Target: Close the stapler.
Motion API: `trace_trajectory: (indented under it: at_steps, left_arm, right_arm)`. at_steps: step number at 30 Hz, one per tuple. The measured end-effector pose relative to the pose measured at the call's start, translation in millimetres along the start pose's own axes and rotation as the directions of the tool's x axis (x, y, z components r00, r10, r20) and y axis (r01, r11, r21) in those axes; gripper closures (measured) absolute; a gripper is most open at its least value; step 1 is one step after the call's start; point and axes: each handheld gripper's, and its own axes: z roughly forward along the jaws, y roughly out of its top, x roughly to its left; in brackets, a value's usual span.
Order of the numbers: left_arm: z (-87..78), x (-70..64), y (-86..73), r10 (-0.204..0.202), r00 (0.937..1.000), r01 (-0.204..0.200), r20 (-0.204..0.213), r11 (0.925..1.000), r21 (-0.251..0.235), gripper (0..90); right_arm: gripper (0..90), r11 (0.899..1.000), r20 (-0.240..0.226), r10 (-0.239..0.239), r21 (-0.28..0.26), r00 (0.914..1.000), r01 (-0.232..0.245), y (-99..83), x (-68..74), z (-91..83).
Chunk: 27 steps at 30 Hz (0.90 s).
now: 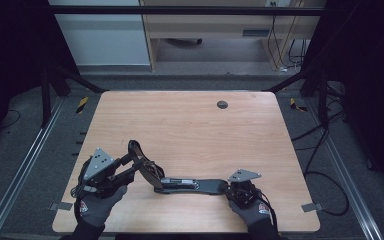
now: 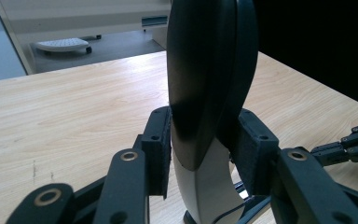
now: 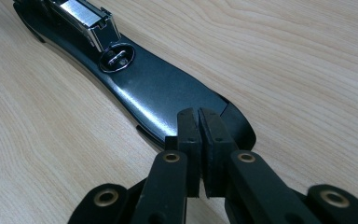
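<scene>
A: Jaws first. The left gripper (image 2: 200, 154) is seen clenched on the lifted black top arm (image 2: 209, 70) of the stapler (image 1: 180, 184); in the left gripper view both pads (image 2: 161, 149) are pressed against the arm's sides, with a pale inner part showing just below them.

B: And the right gripper (image 3: 199, 140)?

A: Its jaws are noted pressed together, pad to pad, with no gap visible. Their tips rest over the near end of the stapler's base (image 3: 168, 100). Whether anything is pinched between them cannot be told from the right gripper view.

B: Location of the stapler?

A: It is recorded lying open on the table (image 1: 190, 130), near the front edge, between the two hands. In the high view the base lies flat, running left to right, while the top arm is tilted up toward the left gripper (image 1: 111, 172).

B: What is hidden or cut off?

A: The hinge is hard to make out in the high view. In the left gripper view the arm's upper end is cut by the frame's top. In the right gripper view the magazine (image 3: 81, 16) is cut off at the top left; the anvil (image 3: 116, 57) below it is seen clearly.

B: Counts?

A: One stapler, two grippers, two gloved hands, left hand (image 1: 96, 202) and right hand (image 1: 252, 210). One dark round grommet (image 1: 222, 104) is counted at the table's far side.
</scene>
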Motion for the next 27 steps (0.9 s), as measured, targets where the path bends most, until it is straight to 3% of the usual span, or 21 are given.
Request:
trace_trajectory:
  at_steps: [27]
  left_arm:
    - [12.2, -22.4, 7.8, 0.083, 0.9964, -0.083, -0.015, 0.9965, 0.008, 59.7]
  right_arm:
    - [88.7, 1.0, -0.001, -0.002, -0.002, 1.0, 0.002, 0.1, 0.0, 0.2]
